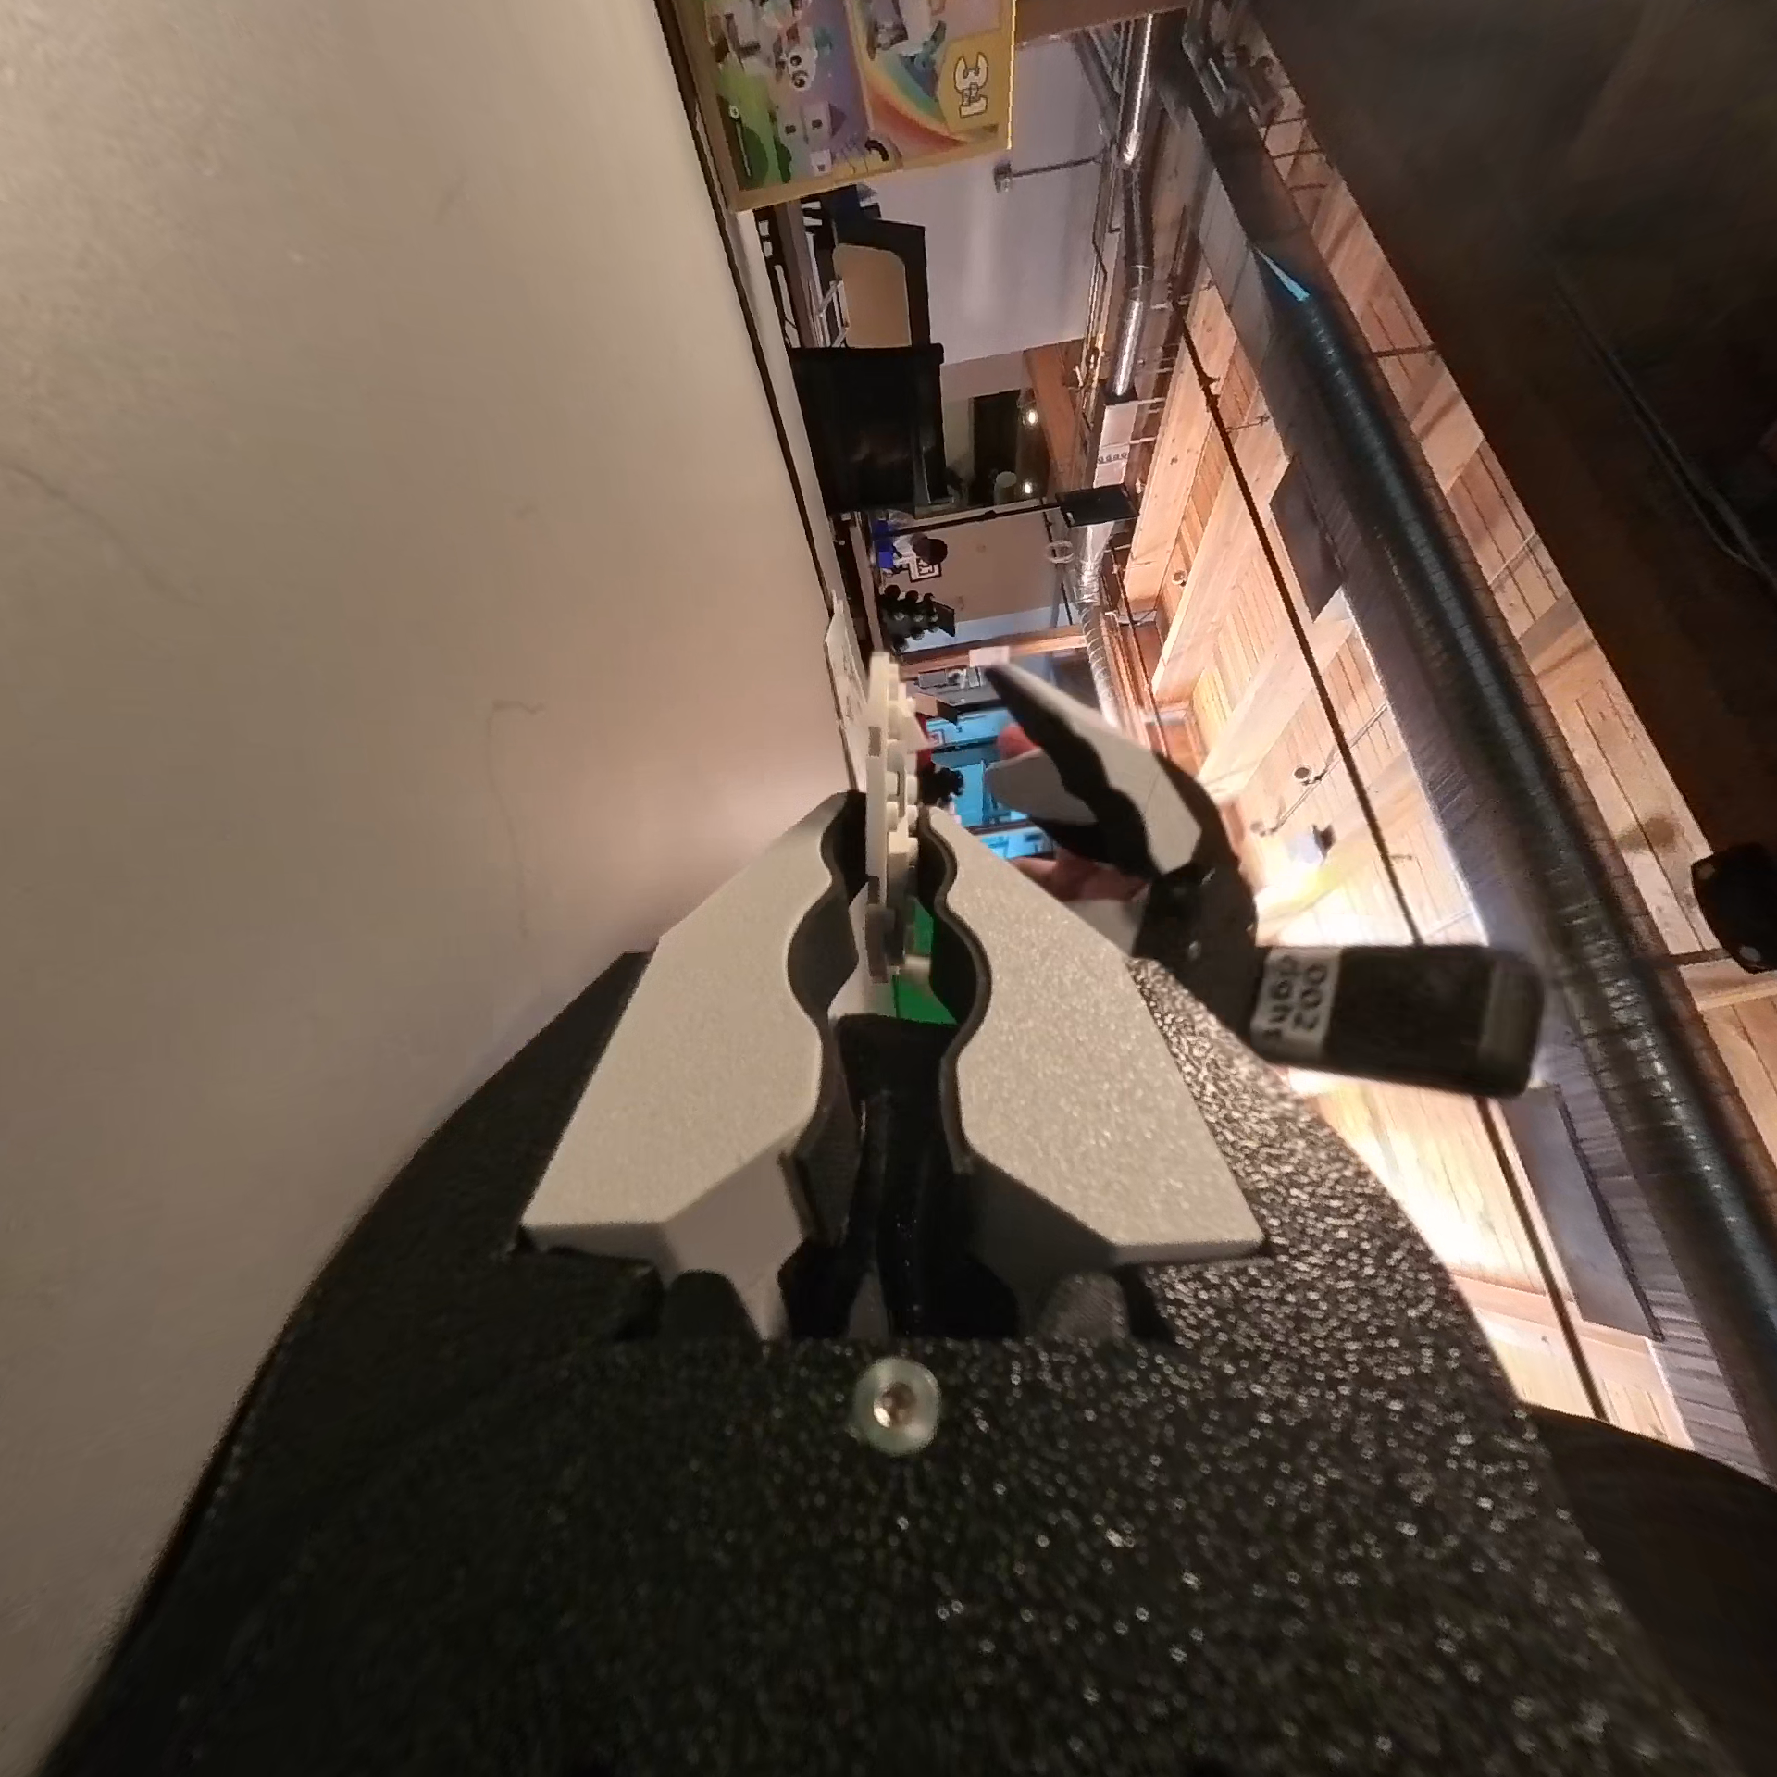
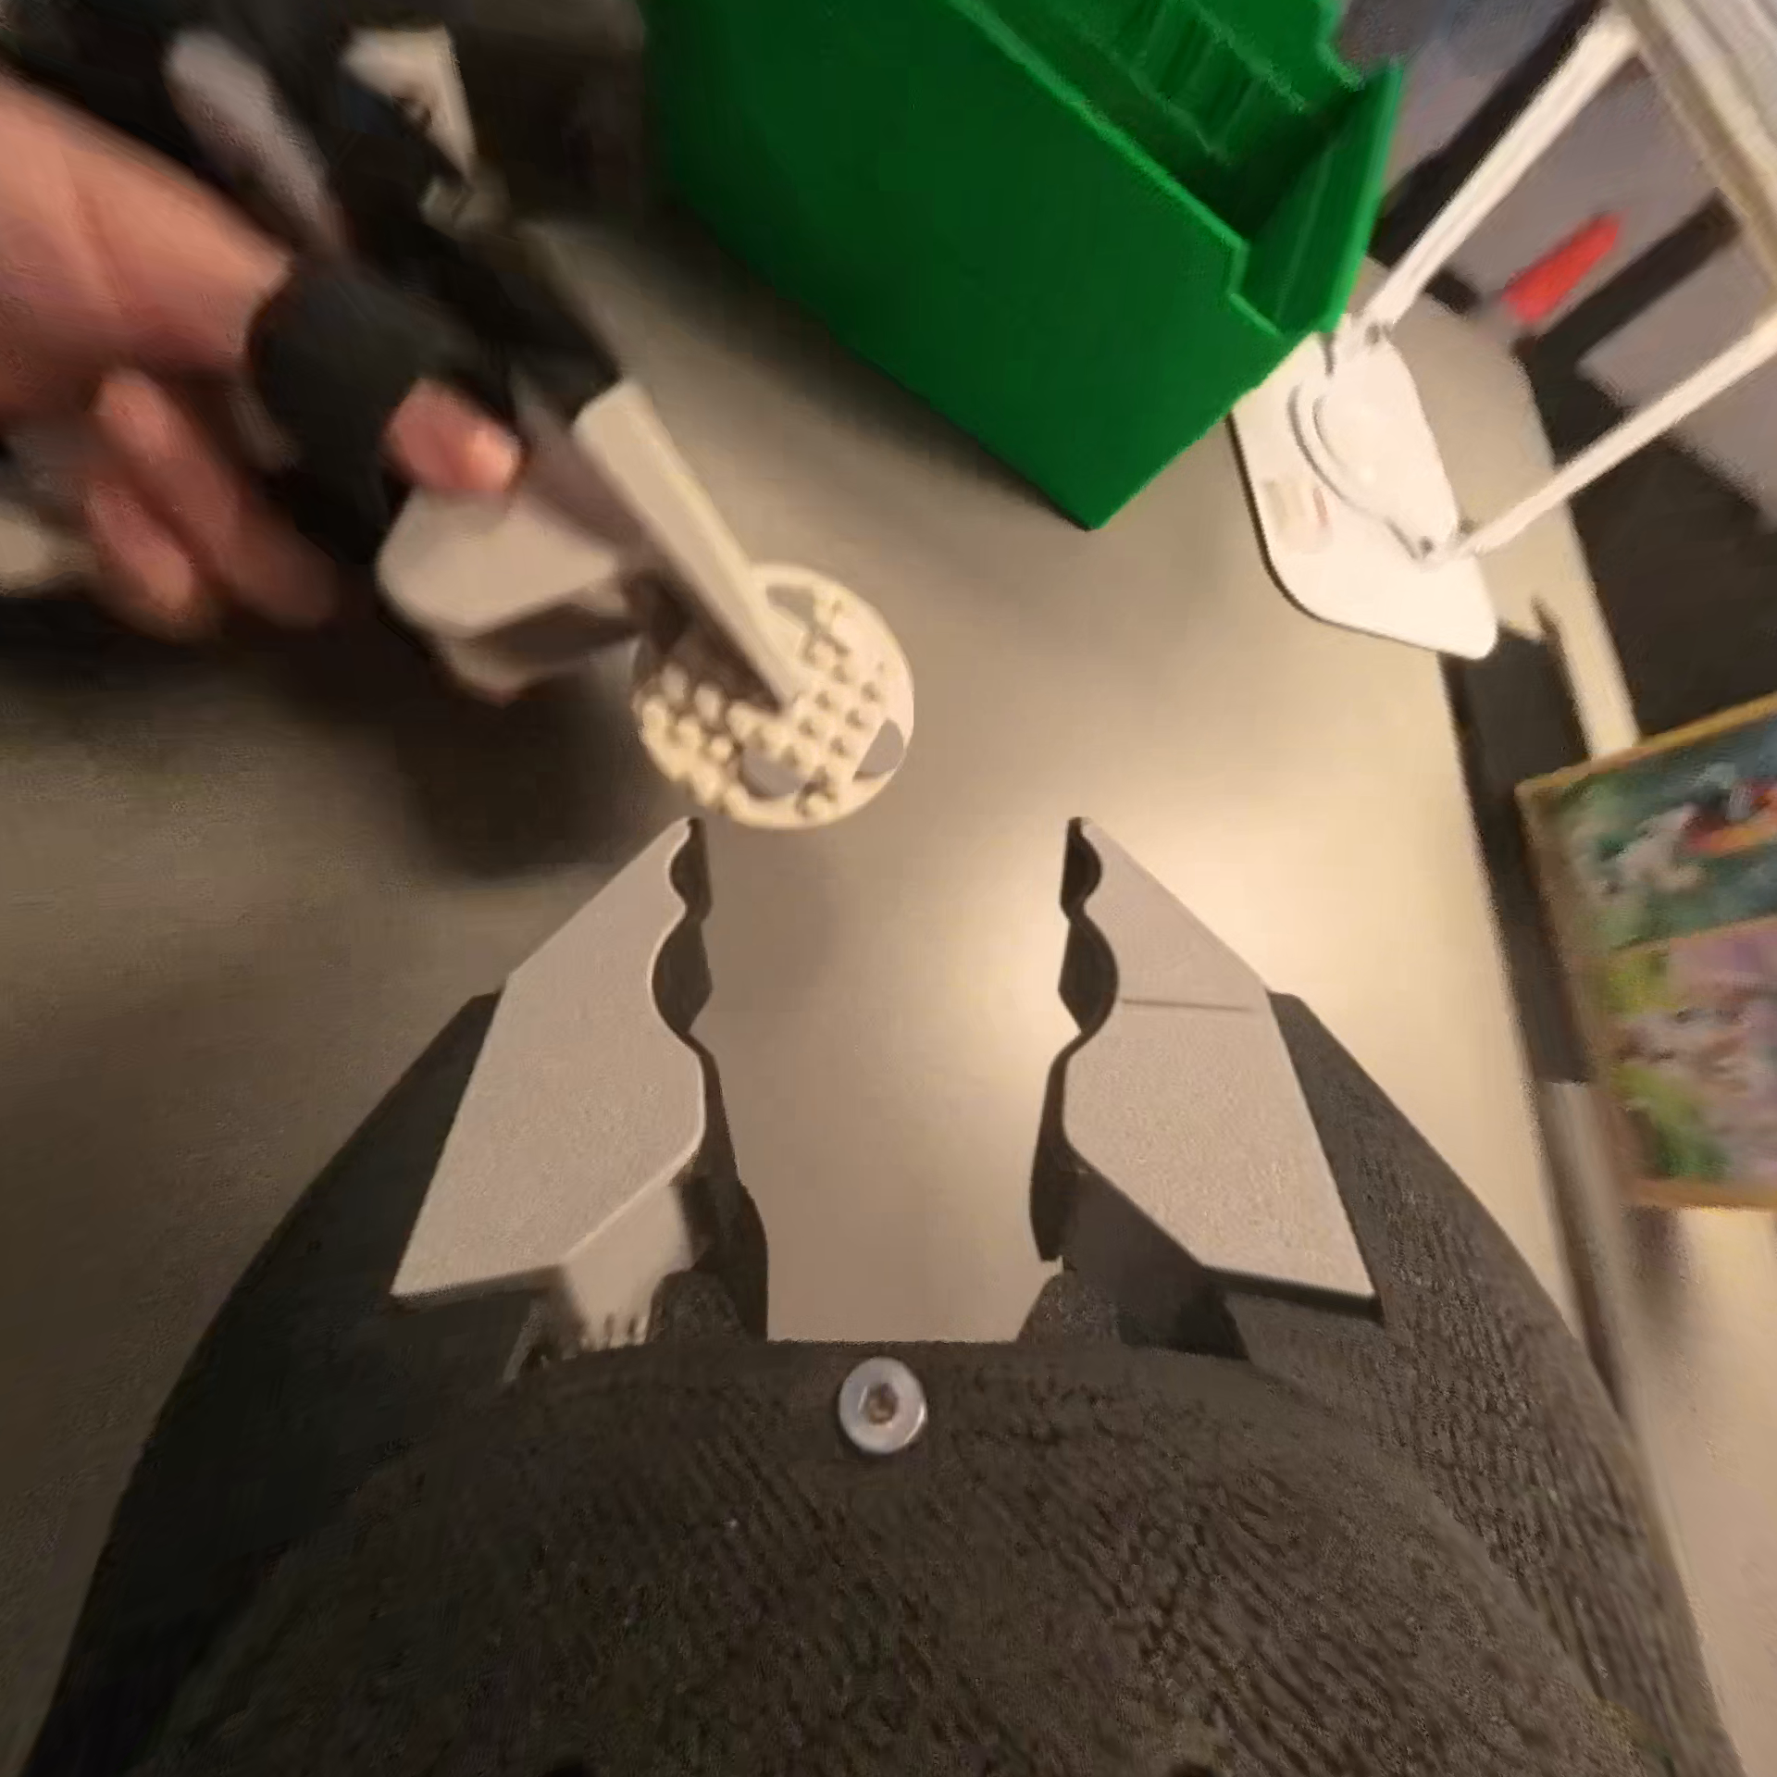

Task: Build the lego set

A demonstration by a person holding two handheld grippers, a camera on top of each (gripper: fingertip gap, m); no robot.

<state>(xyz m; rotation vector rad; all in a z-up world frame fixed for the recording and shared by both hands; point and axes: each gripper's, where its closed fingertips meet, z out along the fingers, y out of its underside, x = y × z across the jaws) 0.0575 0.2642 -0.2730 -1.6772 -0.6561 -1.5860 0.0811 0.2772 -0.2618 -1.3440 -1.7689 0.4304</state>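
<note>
Meanwhile, left hand-held gripper (image 1: 889,827): clamped on round white lego plate (image 2: 779,697), centre frame.
Right hand-held gripper (image 2: 880,837): jaws apart above counter (image 2: 1106,673).

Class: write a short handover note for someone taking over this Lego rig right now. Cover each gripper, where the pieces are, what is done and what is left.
Left gripper: shut on the round white plate, held off the table.
Right gripper: open, empty, just short of the plate.
Green bin behind; set box at the right.
Done: a few grey pieces sit on the plate.
Left: the rest of the build; no loose bricks in view.
</note>
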